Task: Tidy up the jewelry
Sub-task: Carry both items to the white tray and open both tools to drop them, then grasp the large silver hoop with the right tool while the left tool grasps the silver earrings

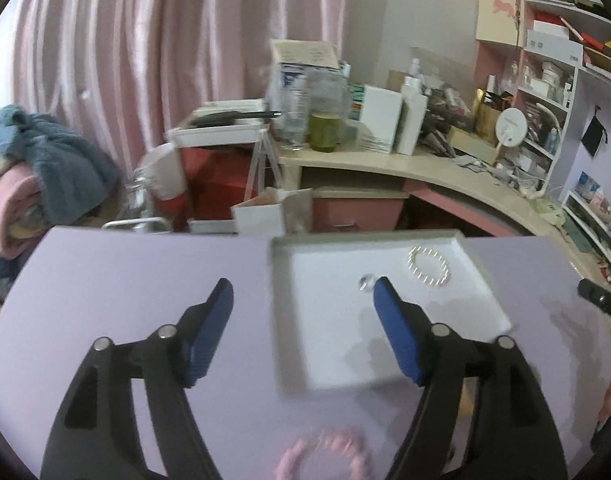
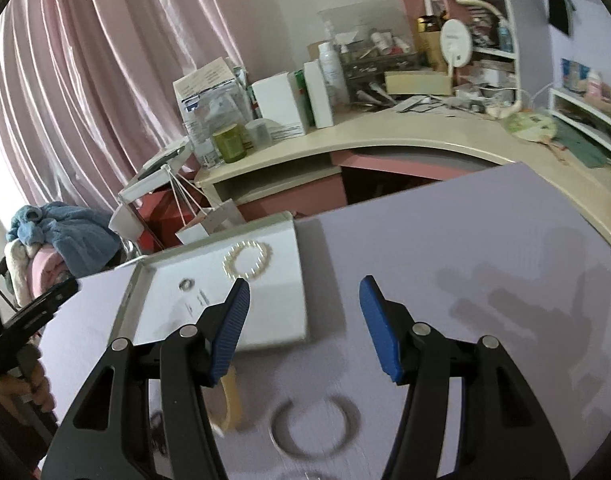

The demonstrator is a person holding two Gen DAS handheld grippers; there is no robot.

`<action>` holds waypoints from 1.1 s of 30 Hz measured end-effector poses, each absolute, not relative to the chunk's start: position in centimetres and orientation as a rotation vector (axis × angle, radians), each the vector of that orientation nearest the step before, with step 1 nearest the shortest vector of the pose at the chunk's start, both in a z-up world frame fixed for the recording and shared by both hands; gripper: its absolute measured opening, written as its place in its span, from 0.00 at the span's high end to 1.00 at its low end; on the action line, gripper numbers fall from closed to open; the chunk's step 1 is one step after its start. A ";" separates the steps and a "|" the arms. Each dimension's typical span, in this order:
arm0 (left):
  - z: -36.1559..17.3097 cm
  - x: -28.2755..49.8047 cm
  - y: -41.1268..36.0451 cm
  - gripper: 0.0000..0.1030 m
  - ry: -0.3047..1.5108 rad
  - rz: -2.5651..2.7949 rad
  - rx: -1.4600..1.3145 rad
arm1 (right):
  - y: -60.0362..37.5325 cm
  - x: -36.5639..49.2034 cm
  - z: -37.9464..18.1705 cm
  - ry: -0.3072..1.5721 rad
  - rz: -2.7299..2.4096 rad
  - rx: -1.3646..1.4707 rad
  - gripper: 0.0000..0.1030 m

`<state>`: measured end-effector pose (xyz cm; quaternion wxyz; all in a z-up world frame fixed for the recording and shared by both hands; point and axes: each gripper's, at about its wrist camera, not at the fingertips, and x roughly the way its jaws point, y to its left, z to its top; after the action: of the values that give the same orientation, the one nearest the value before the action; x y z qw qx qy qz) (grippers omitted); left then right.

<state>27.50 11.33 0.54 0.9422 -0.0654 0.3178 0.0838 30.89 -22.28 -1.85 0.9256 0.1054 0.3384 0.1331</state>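
A white tray (image 1: pixel 485 300) lies on the lilac table; it also shows in the right wrist view (image 2: pixel 281 320). In it are a pearl bracelet (image 1: pixel 428 269) (image 2: pixel 248 262), a small silver ring (image 1: pixel 366 282) (image 2: pixel 186 284) and tiny earrings (image 2: pixel 201 299). My left gripper (image 1: pixel 303 300) is open and empty, over the tray's near left part. A pink bead bracelet (image 1: pixel 325 456) lies blurred below it. My right gripper (image 2: pixel 304 300) is open and empty, right of the tray. A silver bangle (image 2: pixel 315 428) and a pale yellow bangle (image 2: pixel 231 400) lie on the table under it.
The lilac table (image 1: pixel 125 272) ends ahead, with a cluttered beige desk (image 1: pixel 385 160) beyond and boxes, a paper bag (image 1: pixel 273 212) and a blue and pink cloth pile (image 1: pixel 45 168) at the left. The other gripper's tip (image 1: pixel 601 300) shows at the right.
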 end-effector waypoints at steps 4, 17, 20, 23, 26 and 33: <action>-0.1 21.9 11.9 0.19 0.650 0.224 -0.141 | -23.1 27.7 -2.7 0.713 0.249 0.216 0.42; -3.6 10.3 10.8 0.09 0.708 0.261 -0.215 | -23.5 18.6 -6.9 0.816 0.221 0.196 0.37; -4.3 8.7 10.0 0.08 0.724 0.247 -0.199 | -22.9 17.4 -7.7 0.837 0.226 0.177 0.33; -5.0 7.6 9.4 0.06 0.736 0.239 -0.188 | -22.3 16.5 -8.3 0.848 0.227 0.158 0.24; -5.5 7.0 8.8 0.06 0.752 0.224 -0.180 | -21.8 16.4 -8.8 0.856 0.211 0.127 0.09; -5.7 6.7 7.5 0.05 0.757 0.201 -0.136 | -20.6 18.7 -9.9 0.899 0.183 0.066 0.02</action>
<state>6.68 7.47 -5.73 0.9221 -0.0662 0.3684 0.0981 18.69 -20.60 -9.94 0.8961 0.0319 0.4339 0.0882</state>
